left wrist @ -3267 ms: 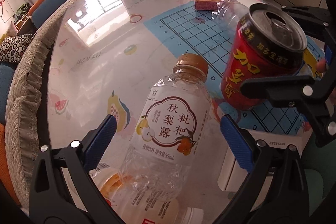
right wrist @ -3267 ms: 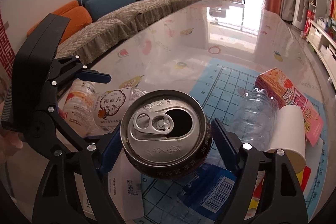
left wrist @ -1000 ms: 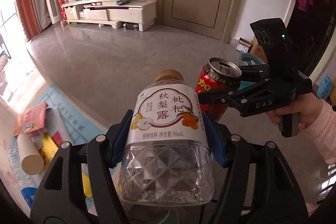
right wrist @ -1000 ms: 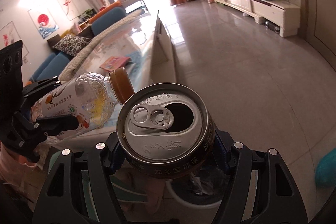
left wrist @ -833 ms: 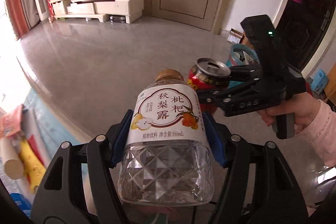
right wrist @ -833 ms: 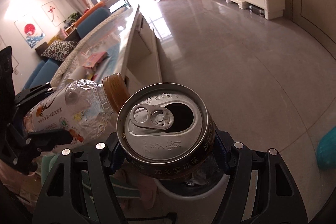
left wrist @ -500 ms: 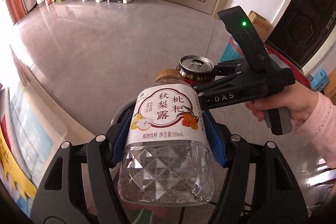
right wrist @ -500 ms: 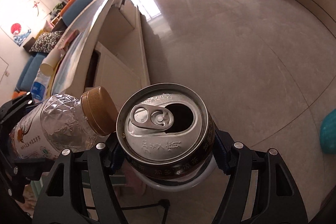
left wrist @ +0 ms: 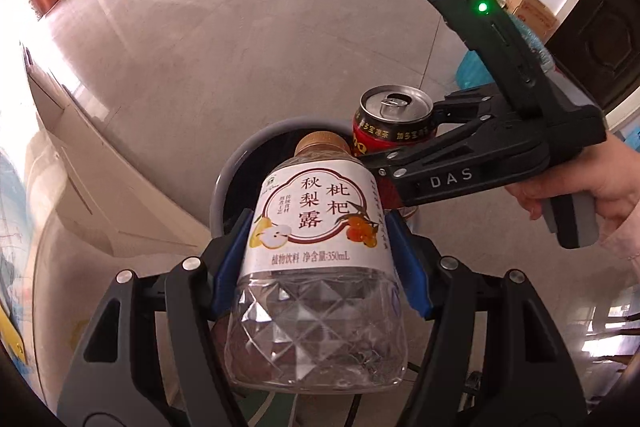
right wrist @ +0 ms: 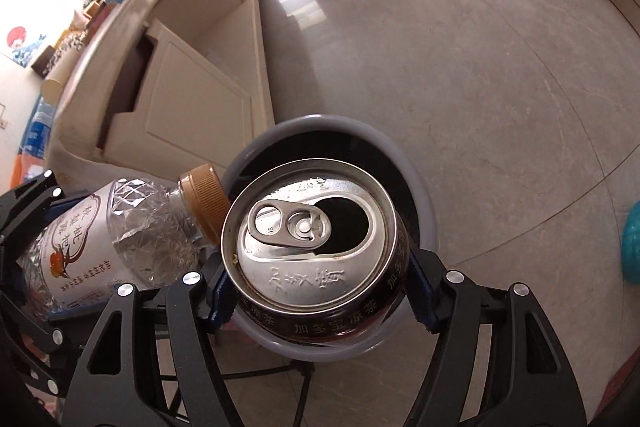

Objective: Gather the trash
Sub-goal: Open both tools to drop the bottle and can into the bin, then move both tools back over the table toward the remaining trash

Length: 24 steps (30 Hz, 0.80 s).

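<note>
My left gripper (left wrist: 318,259) is shut on a clear plastic bottle (left wrist: 316,267) with a white label and a brown cap. The bottle points down toward a grey round bin (left wrist: 240,163) on the floor. My right gripper (right wrist: 316,271) is shut on a red drink can (right wrist: 316,247) with an open silver top, held just above the bin (right wrist: 416,183). In the left wrist view the can (left wrist: 394,123) and right gripper (left wrist: 404,151) hang over the bin's right side. In the right wrist view the bottle (right wrist: 124,239) and the left gripper (right wrist: 28,227) are at the left, the cap next to the can.
The cream table base (right wrist: 180,99) stands left of the bin, with a paper cup (right wrist: 54,87) and a blue bottle (right wrist: 38,131) on the table edge. Grey tiled floor (right wrist: 480,67) lies around the bin. A teal object (right wrist: 632,247) sits at the far right.
Both grippers have swung from the table to the floor bin and tilted down. The bin has come into view under the bottle and can, and the can is now closer to the bottle's cap.
</note>
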### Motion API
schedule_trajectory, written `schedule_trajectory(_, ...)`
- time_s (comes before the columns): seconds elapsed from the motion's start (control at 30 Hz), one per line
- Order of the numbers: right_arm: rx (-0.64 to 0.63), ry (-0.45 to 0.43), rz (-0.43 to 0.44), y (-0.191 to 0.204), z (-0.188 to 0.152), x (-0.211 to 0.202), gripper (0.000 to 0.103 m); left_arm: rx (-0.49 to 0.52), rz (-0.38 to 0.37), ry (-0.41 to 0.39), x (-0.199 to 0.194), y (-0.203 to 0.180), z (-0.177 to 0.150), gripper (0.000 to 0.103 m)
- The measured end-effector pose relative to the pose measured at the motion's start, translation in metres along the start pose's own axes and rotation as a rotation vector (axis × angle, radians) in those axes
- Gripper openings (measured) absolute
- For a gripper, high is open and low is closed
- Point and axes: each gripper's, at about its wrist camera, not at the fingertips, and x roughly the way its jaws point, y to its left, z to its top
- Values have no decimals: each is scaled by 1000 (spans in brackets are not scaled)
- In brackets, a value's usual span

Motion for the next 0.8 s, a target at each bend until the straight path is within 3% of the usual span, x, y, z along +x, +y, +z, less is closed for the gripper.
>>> schedule_trajectory(0.23, 31, 46, -39, -2, 6, 26, 72, 22, 10, 22, 21, 1, -3, 65)
schedule_trajectory(0.27, 46, 49, -42, -6, 7, 27, 77, 21, 17, 26, 23, 2, -3, 67)
schedule_trajectory(0.33, 64, 43, -63, -11, 6, 25, 87, 13, 22, 18, 18, 1, -3, 71)
schedule_trajectory(0.6, 103, -5, -39, -19, 4, 7, 87, 4, -6, -25, -5, 8, -12, 72)
schedule_trajectory(0.8, 68, -79, -3, -8, 11, -31, 87, -15, -27, -111, -54, 15, -8, 74)
